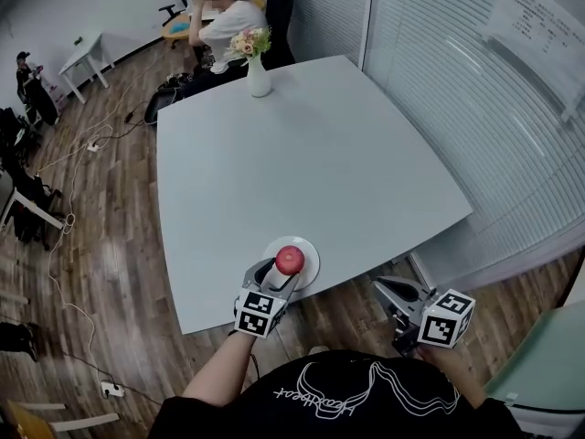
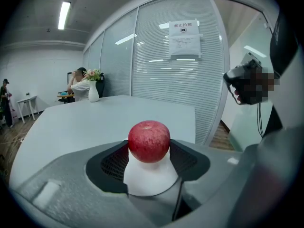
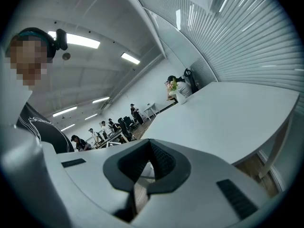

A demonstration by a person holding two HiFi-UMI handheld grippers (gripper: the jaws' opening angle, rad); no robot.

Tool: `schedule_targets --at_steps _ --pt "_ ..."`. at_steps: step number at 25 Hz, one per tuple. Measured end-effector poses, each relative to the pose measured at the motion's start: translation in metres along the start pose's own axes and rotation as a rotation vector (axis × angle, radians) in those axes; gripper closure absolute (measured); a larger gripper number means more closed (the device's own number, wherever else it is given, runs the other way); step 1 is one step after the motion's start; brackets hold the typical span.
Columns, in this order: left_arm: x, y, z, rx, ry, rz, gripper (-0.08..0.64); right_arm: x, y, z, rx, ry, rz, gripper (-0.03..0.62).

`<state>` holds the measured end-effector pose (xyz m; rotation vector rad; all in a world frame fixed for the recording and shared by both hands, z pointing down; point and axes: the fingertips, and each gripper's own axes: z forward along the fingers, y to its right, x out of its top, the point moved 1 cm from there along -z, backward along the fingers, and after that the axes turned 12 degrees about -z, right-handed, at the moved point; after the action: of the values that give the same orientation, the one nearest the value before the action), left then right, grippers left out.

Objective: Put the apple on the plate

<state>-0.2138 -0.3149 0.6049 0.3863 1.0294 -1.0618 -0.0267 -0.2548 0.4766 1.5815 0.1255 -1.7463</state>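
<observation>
A red apple (image 1: 290, 260) is over the small white plate (image 1: 311, 268), which lies near the front edge of the white table (image 1: 302, 154). My left gripper (image 1: 281, 273) reaches in from the front and is shut on the apple. In the left gripper view the apple (image 2: 148, 140) sits between the two dark pads (image 2: 115, 161), with the plate (image 2: 149, 180) right under it. Whether the apple rests on the plate I cannot tell. My right gripper (image 1: 389, 289) hangs off the table's front right corner, above the floor, shut and holding nothing.
A white vase of flowers (image 1: 259, 73) stands at the table's far edge, with a seated person (image 1: 228, 21) behind it. A glass wall with blinds (image 1: 475, 108) runs along the right. Cables lie on the wooden floor (image 1: 101, 208) at the left.
</observation>
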Motion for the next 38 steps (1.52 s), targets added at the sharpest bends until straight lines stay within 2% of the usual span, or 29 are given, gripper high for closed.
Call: schedule_targets --at_steps 8,14,18,20,25,31,35,38 --pt "-0.017 -0.004 0.014 0.047 -0.013 0.039 0.284 -0.006 0.005 -0.006 -0.020 -0.008 0.017 0.583" --pt "-0.019 -0.006 0.017 0.076 -0.020 0.060 0.284 -0.012 -0.002 -0.009 -0.002 -0.003 0.058 0.583" --pt "-0.024 -0.002 0.021 0.071 -0.041 0.061 0.283 -0.015 -0.002 -0.015 -0.006 0.000 0.063 0.583" --pt "-0.024 0.001 0.022 0.061 -0.037 0.057 0.257 -0.014 -0.003 -0.018 0.001 0.009 0.064 0.583" --pt "-0.014 0.001 0.013 0.027 -0.010 -0.023 0.238 -0.002 -0.014 -0.022 0.075 0.075 0.081 0.583" --pt "0.013 0.000 -0.019 0.037 0.068 -0.083 0.236 0.006 -0.023 -0.021 0.119 0.090 0.060 0.583" --pt "0.038 0.006 -0.054 0.056 0.129 -0.151 0.238 0.012 -0.035 -0.021 0.160 0.096 0.043 0.583" --pt "0.047 0.031 -0.079 -0.012 0.137 -0.208 0.238 0.018 -0.047 -0.021 0.194 0.103 0.026 0.583"
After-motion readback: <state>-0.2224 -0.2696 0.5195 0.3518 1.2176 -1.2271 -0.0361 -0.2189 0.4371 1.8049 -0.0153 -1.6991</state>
